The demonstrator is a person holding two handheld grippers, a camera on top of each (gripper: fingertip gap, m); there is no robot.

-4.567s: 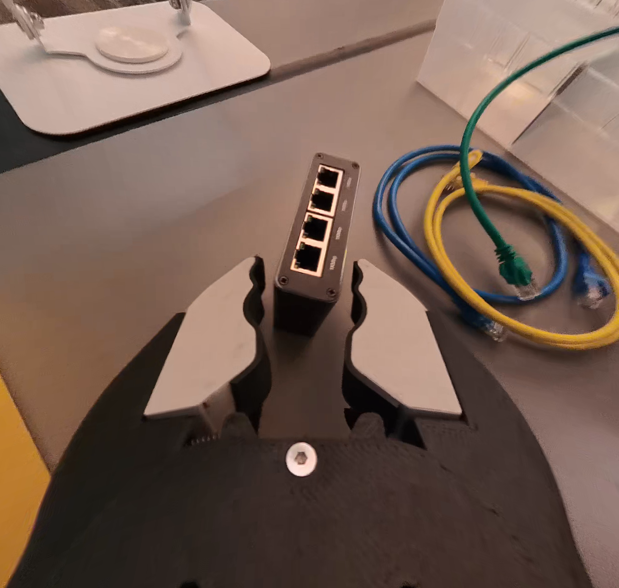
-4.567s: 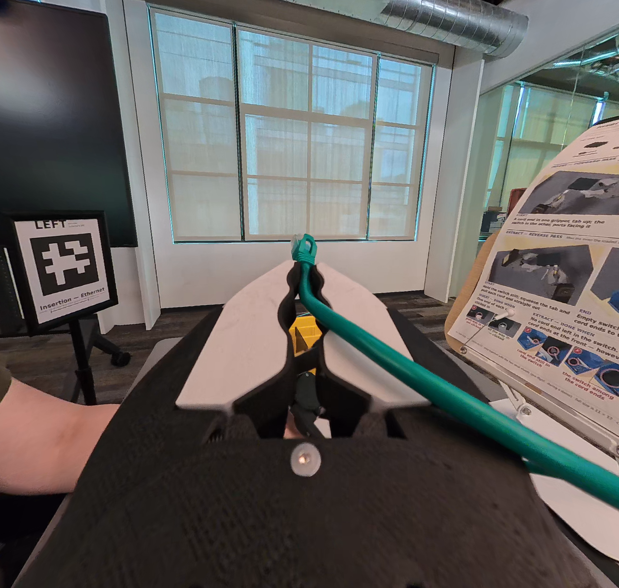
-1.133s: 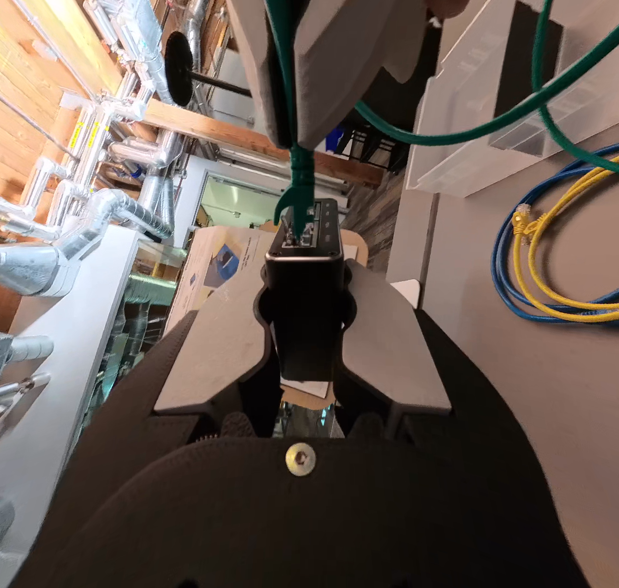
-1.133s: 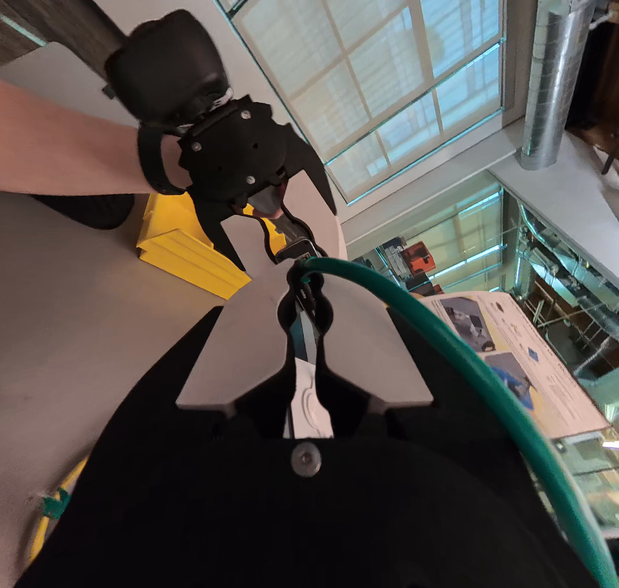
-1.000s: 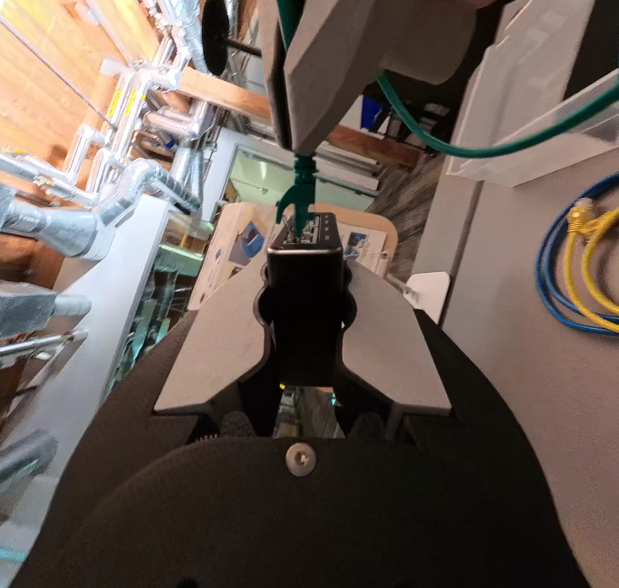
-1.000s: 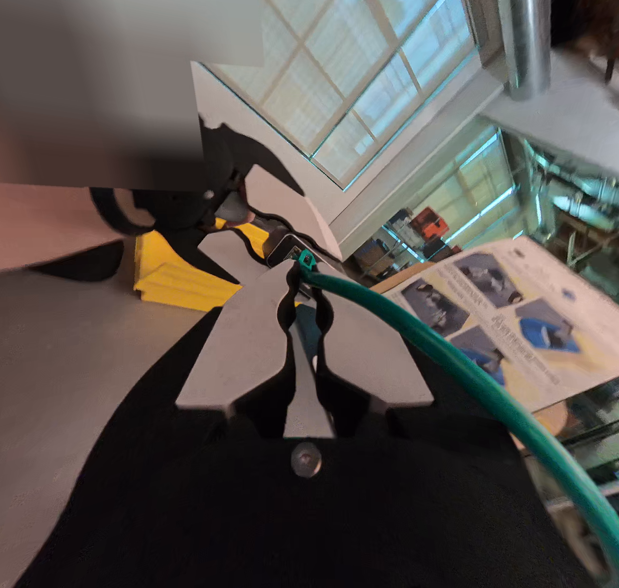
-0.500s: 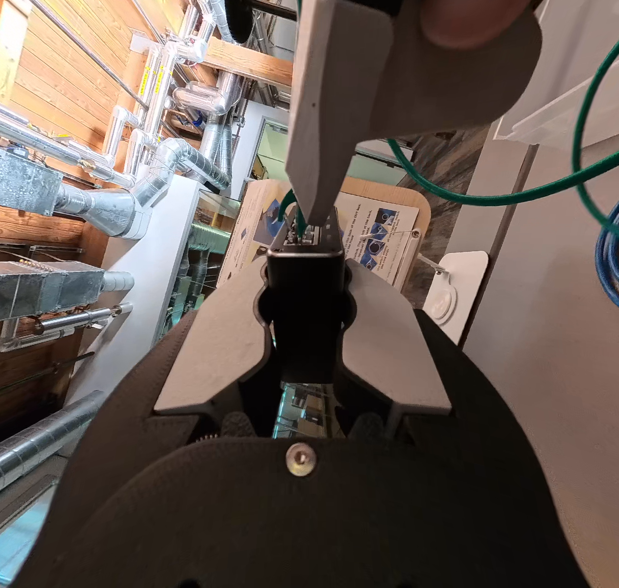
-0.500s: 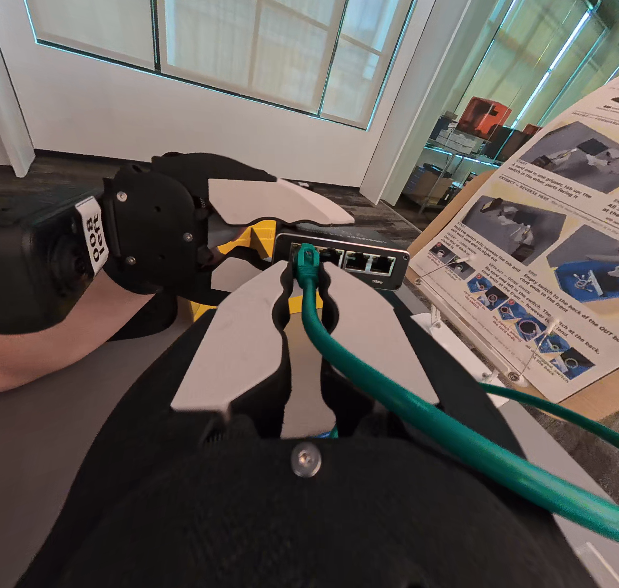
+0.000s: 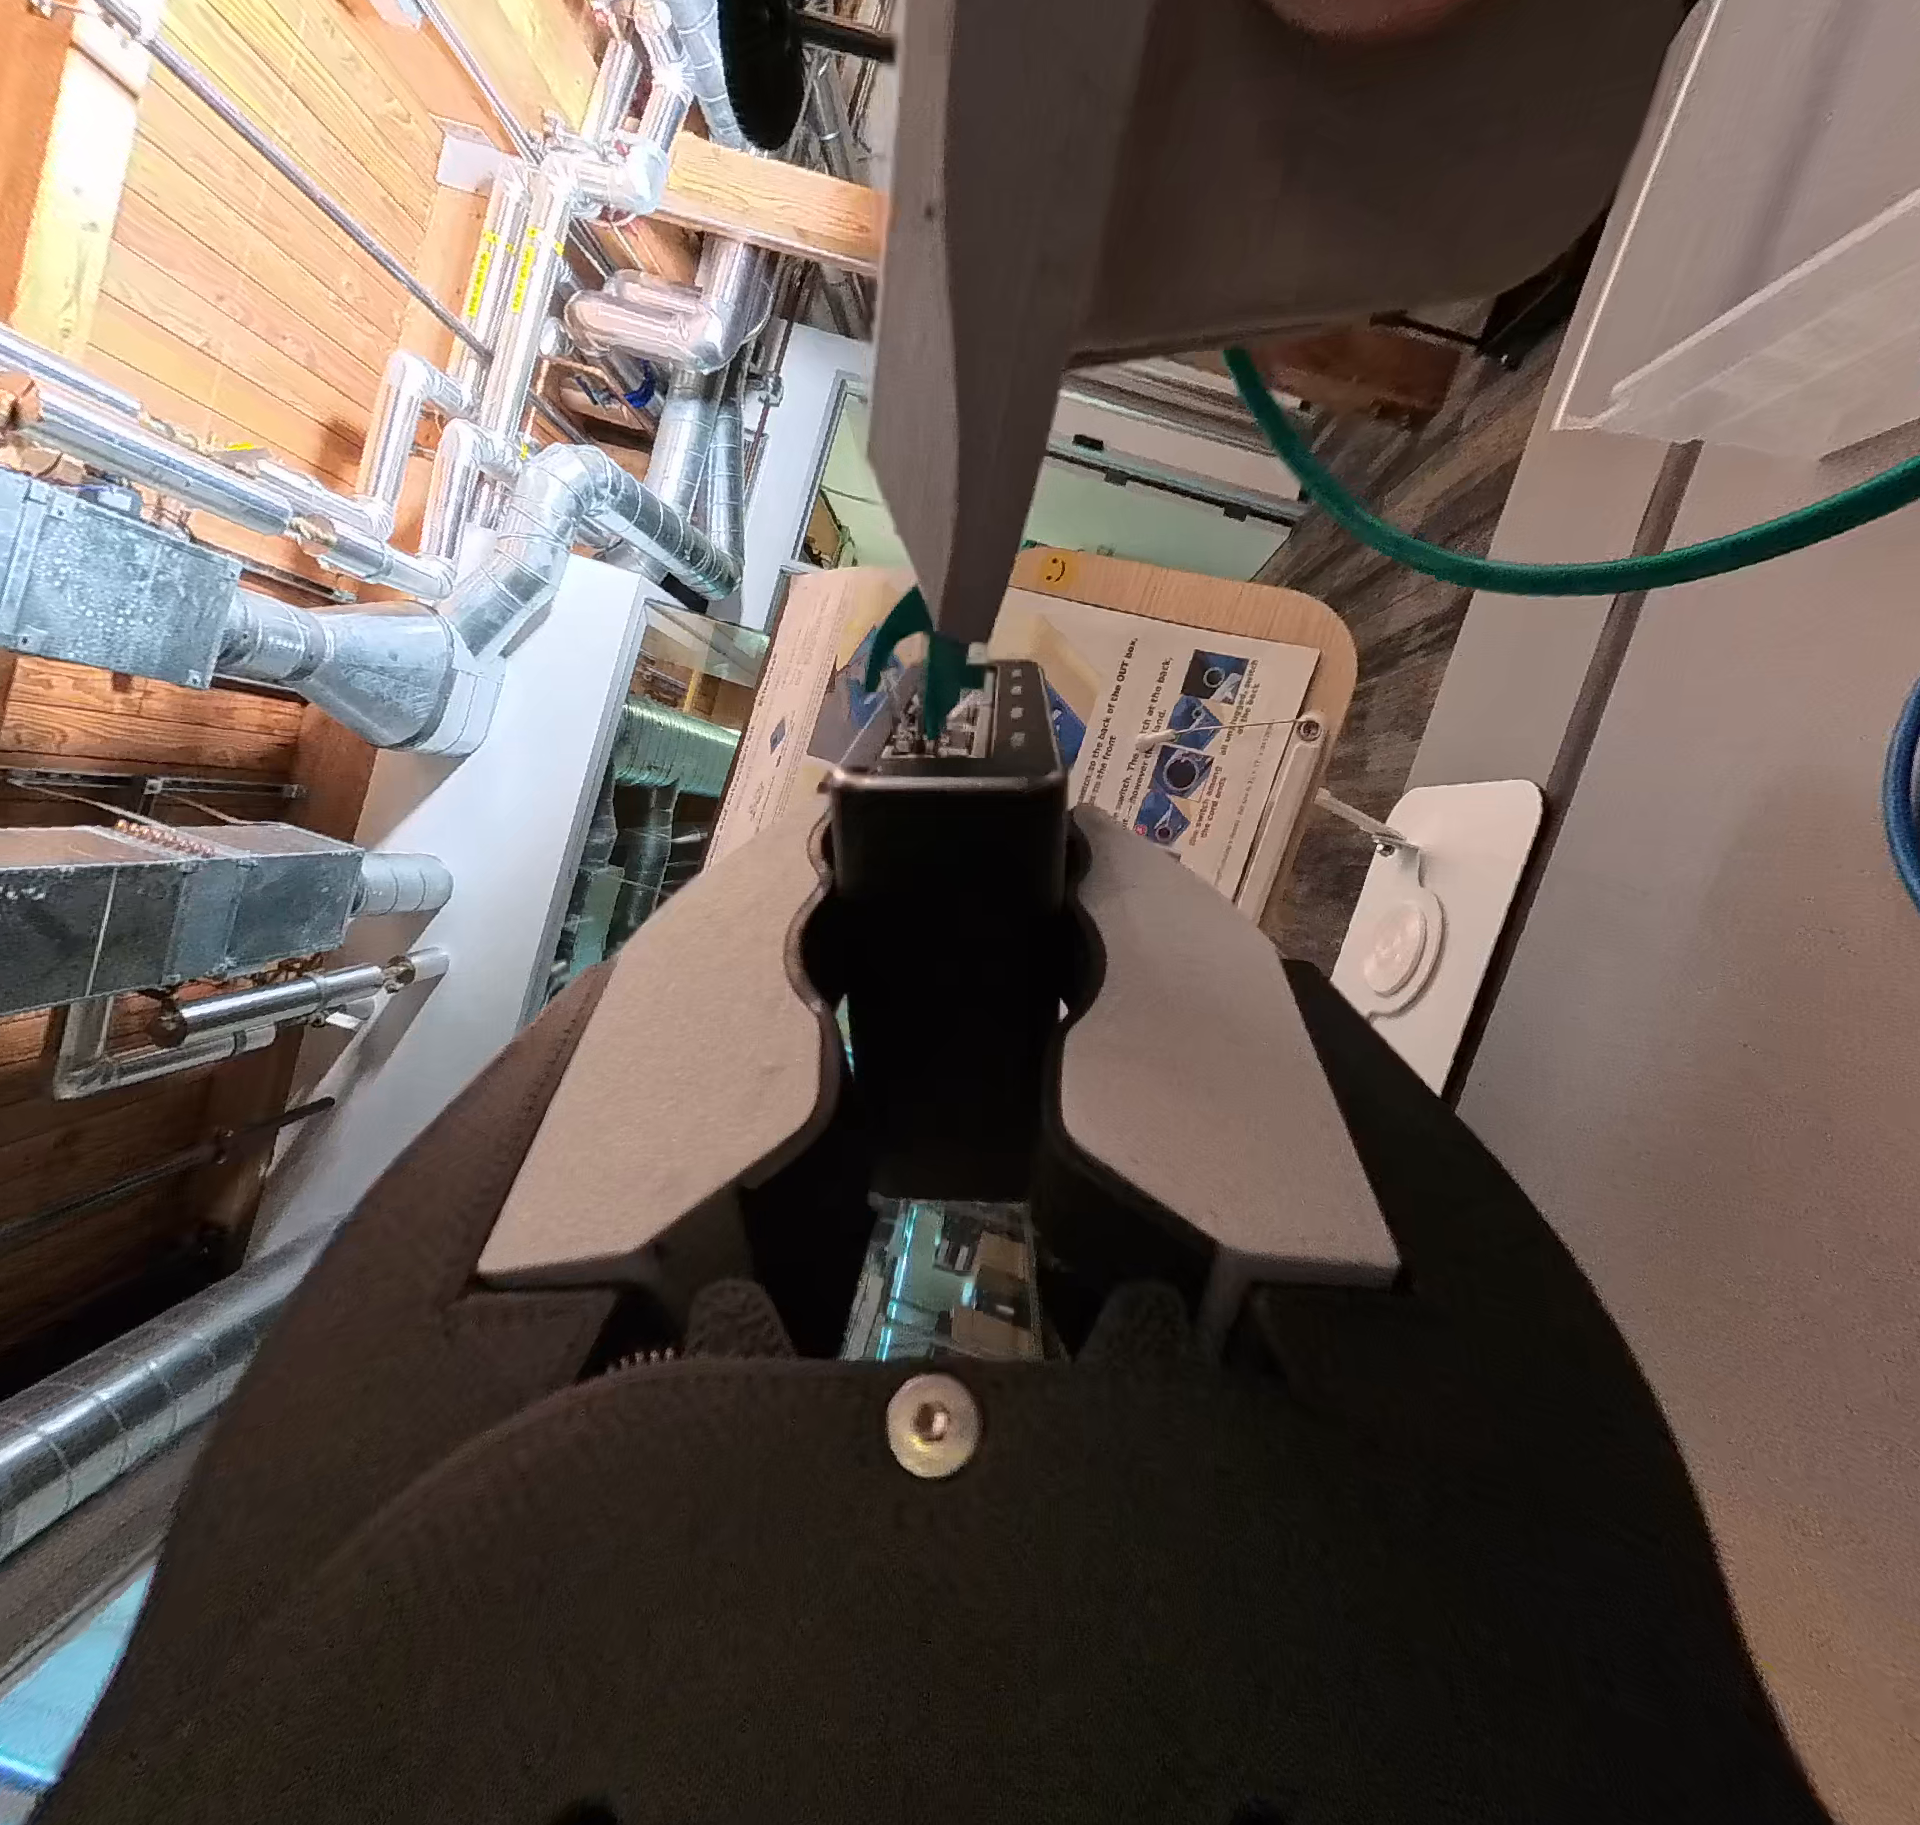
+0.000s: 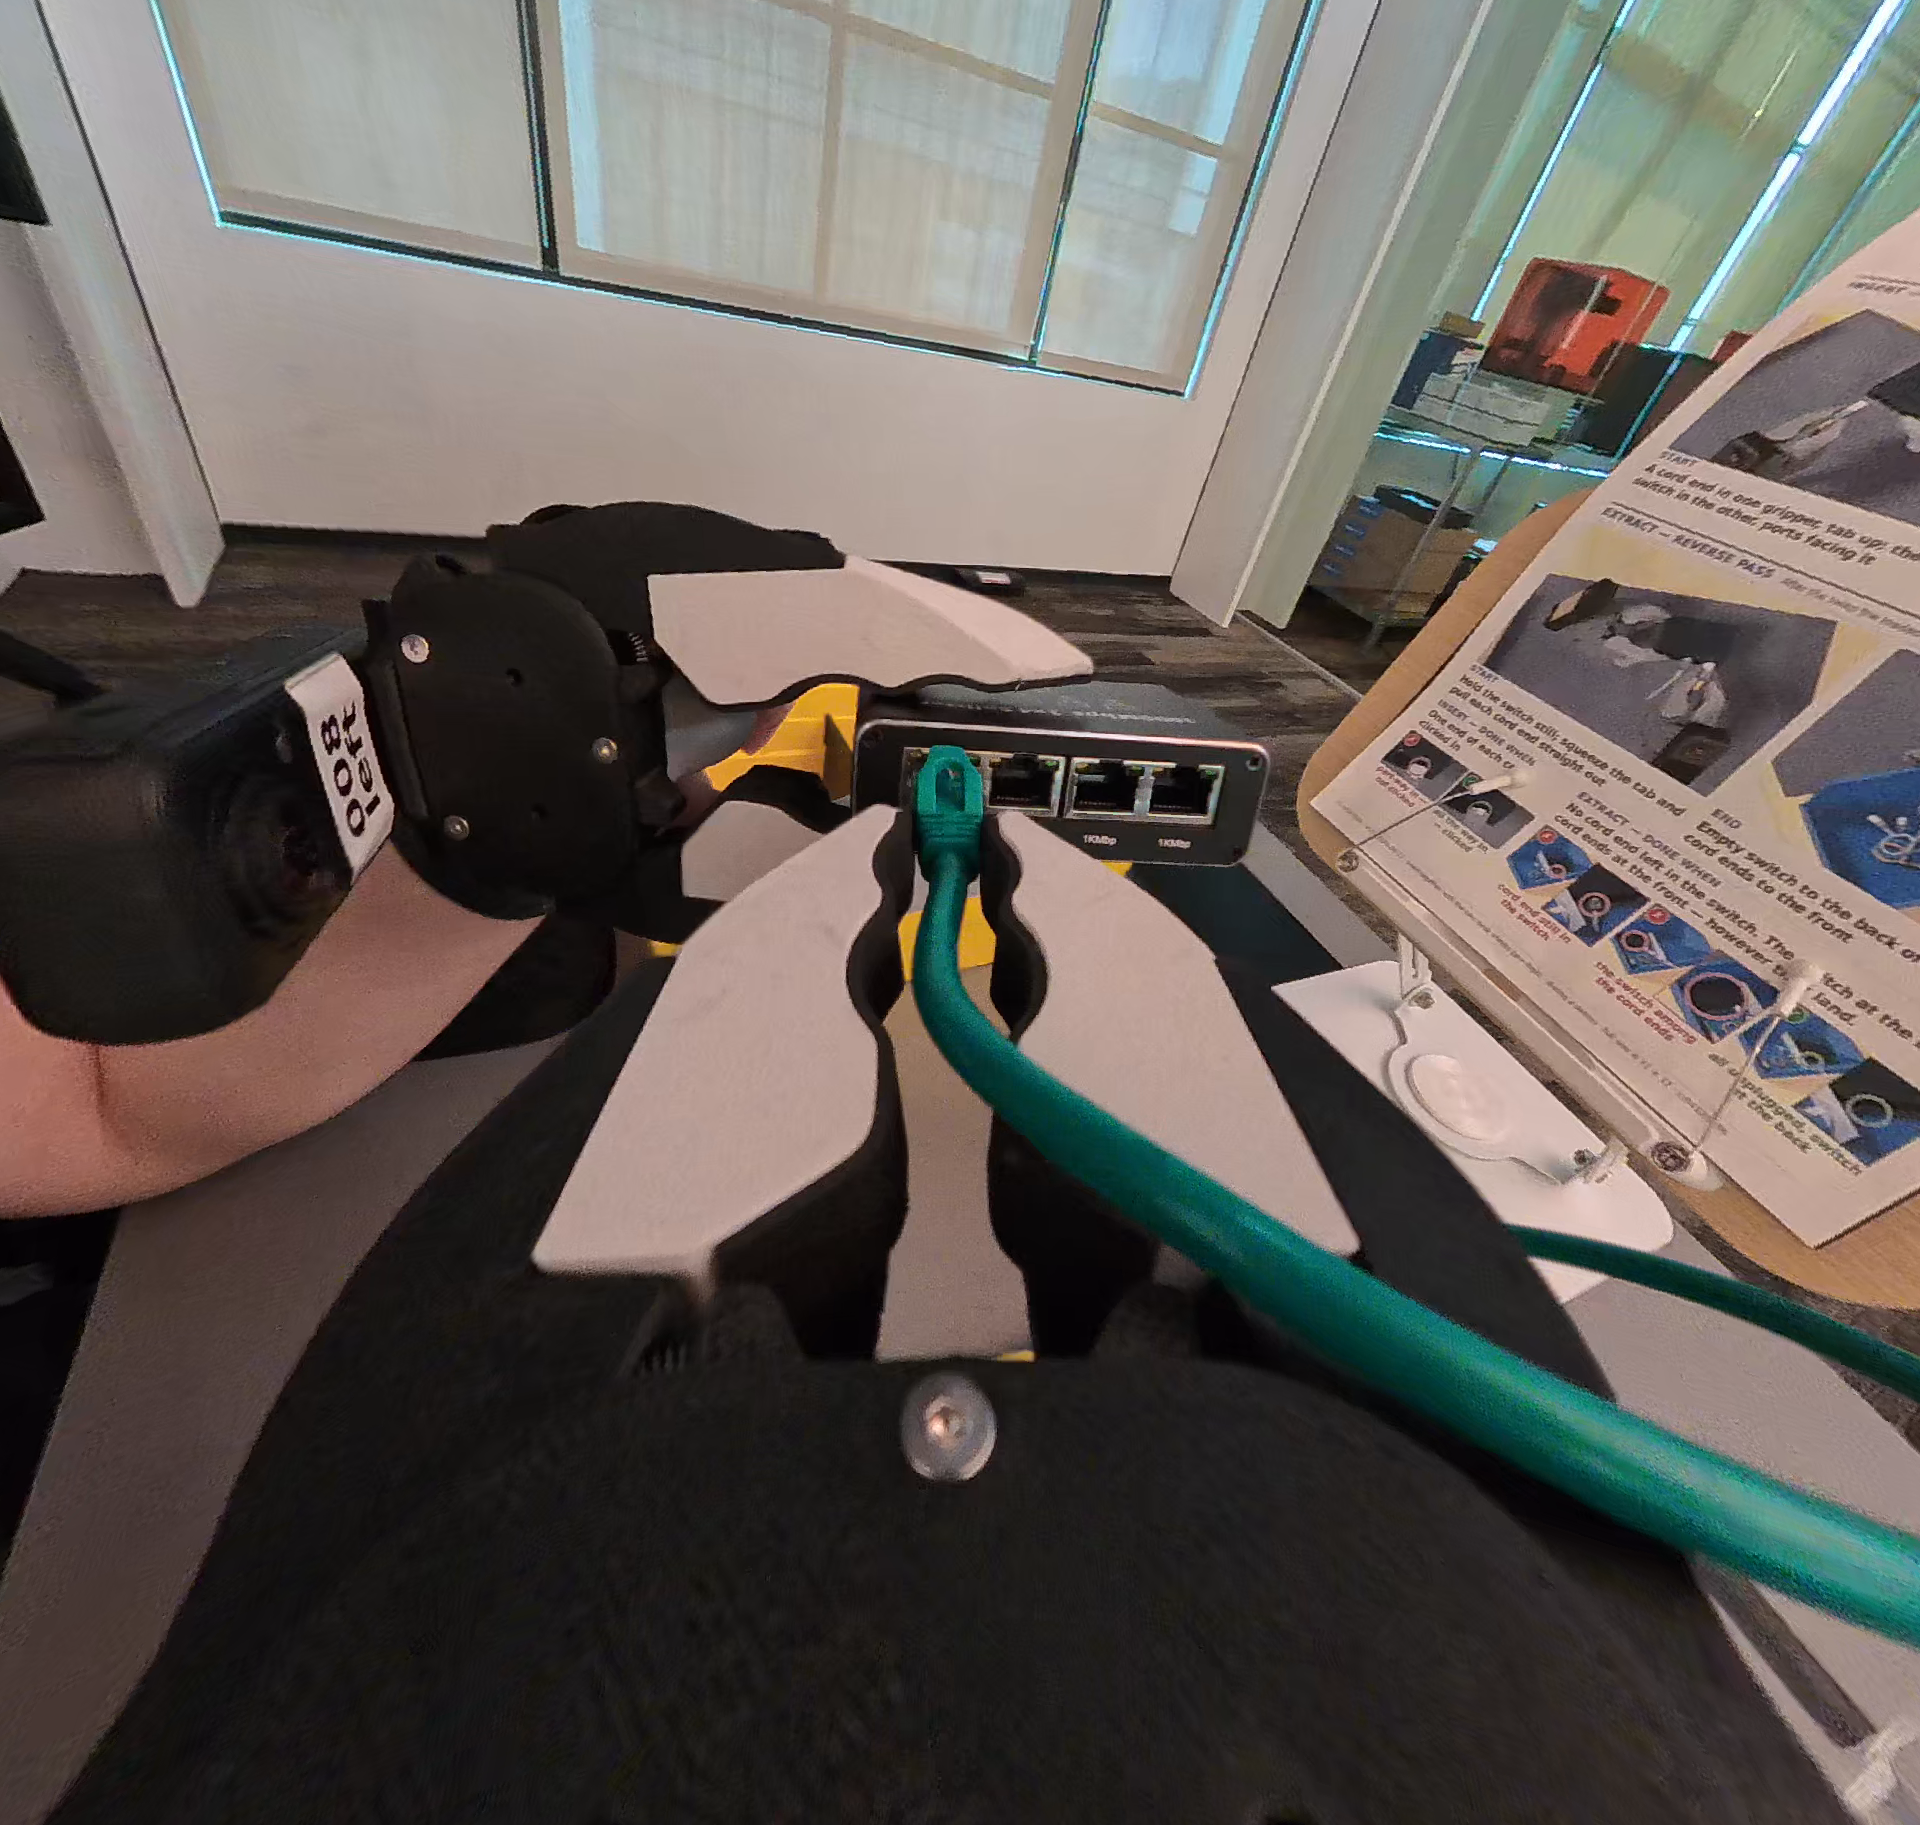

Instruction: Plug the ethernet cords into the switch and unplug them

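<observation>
Your left gripper (image 9: 948, 830) is clamped on the black ethernet switch (image 10: 1060, 783), holding it off the desk (image 9: 1714, 944), ports facing your right gripper (image 10: 940, 840). That one's fingers stand slightly parted around the green ethernet cord (image 10: 1195, 1141), just behind its plug (image 10: 948, 801), seated in the leftmost port.

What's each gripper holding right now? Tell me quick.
Left gripper: shut on the switch.
Right gripper: open around the green cord, plugged into the switch.
</observation>
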